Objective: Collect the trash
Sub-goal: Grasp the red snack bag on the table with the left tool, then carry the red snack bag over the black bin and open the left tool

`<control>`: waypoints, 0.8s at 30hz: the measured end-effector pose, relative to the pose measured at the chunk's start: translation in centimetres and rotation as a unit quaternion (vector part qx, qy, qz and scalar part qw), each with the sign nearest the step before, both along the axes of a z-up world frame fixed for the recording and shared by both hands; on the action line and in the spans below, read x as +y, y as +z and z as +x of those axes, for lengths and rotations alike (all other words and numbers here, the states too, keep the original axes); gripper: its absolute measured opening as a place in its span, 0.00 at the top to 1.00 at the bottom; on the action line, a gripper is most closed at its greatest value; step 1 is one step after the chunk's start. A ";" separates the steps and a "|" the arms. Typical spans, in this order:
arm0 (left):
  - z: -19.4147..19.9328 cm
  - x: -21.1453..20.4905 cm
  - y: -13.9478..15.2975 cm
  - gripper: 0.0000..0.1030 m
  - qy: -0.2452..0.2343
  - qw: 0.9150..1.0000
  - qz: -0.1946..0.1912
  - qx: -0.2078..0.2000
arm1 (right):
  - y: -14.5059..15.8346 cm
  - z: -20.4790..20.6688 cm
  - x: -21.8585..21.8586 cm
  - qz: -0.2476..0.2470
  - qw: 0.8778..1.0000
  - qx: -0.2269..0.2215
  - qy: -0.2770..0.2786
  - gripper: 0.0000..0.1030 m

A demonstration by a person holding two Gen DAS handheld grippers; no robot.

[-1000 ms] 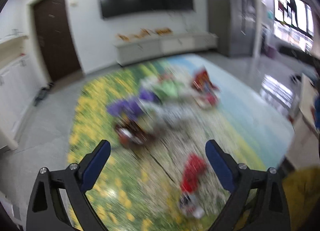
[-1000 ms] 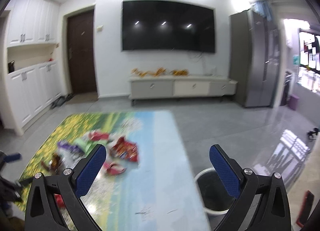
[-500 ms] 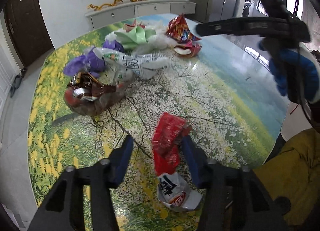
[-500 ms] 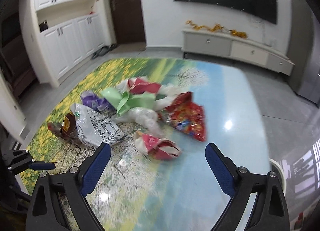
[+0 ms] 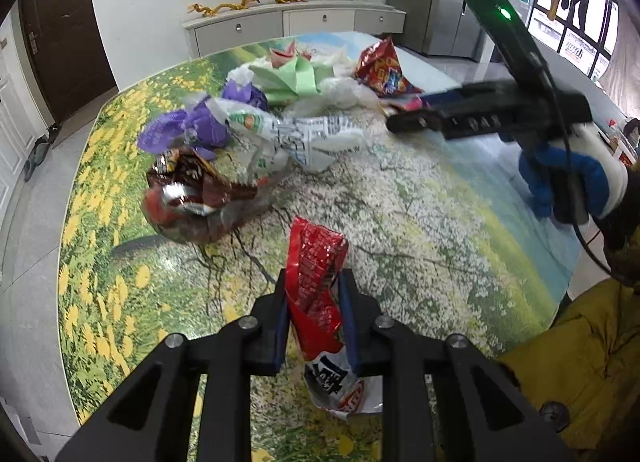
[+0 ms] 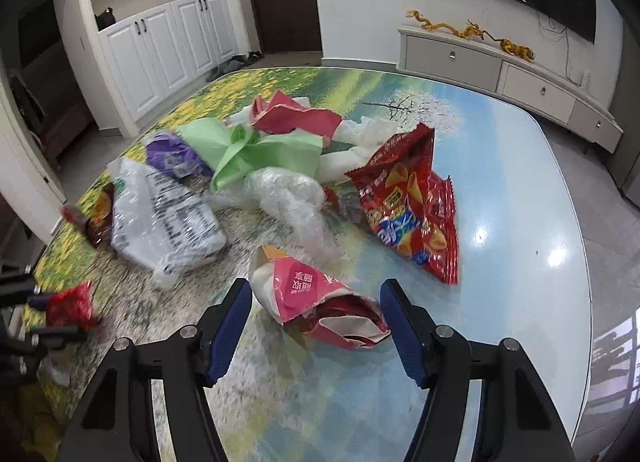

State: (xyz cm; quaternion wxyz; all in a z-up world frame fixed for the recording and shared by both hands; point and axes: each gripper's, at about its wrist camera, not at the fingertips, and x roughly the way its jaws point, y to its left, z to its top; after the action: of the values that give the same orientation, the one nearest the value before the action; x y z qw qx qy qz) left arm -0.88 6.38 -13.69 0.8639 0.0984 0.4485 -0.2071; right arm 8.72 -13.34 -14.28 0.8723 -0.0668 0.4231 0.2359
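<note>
Trash lies heaped on a table (image 6: 520,221) printed with a meadow. My left gripper (image 5: 314,290) is low near the front edge, its jaws closing, and the pads press both sides of a crumpled red wrapper (image 5: 316,258). That red wrapper (image 6: 72,302) also shows at the far left of the right wrist view. My right gripper (image 6: 316,294) has its jaws closing around a torn pink and red paper carton (image 6: 304,282). The fingers (image 6: 232,314) stand clear of the carton on both sides. A blue-gloved hand (image 5: 560,177) holds the right gripper (image 5: 416,117).
Behind the carton lie a red chip bag (image 6: 408,197), clear plastic film (image 6: 292,193), a green bag (image 6: 256,149), a white printed bag (image 6: 164,213), a purple bag (image 6: 172,153) and a brown foil wrapper (image 5: 196,185). The right half of the table is bare glossy surface.
The left jaws have closed onto the red wrapper. The right gripper has swung down from facing the room to just over the table, and its jaws have narrowed around the pink carton.
</note>
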 end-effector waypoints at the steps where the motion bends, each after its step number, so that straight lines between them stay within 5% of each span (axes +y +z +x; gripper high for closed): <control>1: 0.1 -0.1 0.3 0.80 -0.001 1.000 0.000 -0.004 | 0.0 -0.4 -0.2 0.001 1.000 0.000 0.001 0.39; 2: 0.1 -0.2 0.6 0.80 -0.002 1.000 -0.001 -0.008 | 0.0 -0.8 -0.4 0.005 1.000 0.001 0.002 0.39; 4: 0.3 -0.4 1.2 0.80 -0.006 1.000 -0.001 -0.017 | 0.1 -1.6 -1.3 0.026 1.000 0.007 0.000 0.65; 17: 2.7 -5.7 5.7 0.80 -0.058 0.995 0.018 -0.073 | 2.0 -4.8 -6.5 0.092 0.995 -0.018 -0.043 0.64; 24: 5.4 -14.3 8.3 0.80 -0.144 0.986 0.004 -0.086 | 4.0 -6.1 -14.5 0.099 0.984 -0.060 -0.139 0.64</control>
State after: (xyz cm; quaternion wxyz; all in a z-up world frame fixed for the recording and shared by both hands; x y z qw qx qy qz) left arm 4.53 -7.90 -5.42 0.8598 0.1833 0.3547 -0.3183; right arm 2.65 -27.87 -10.30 0.9227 0.0652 0.3498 0.1484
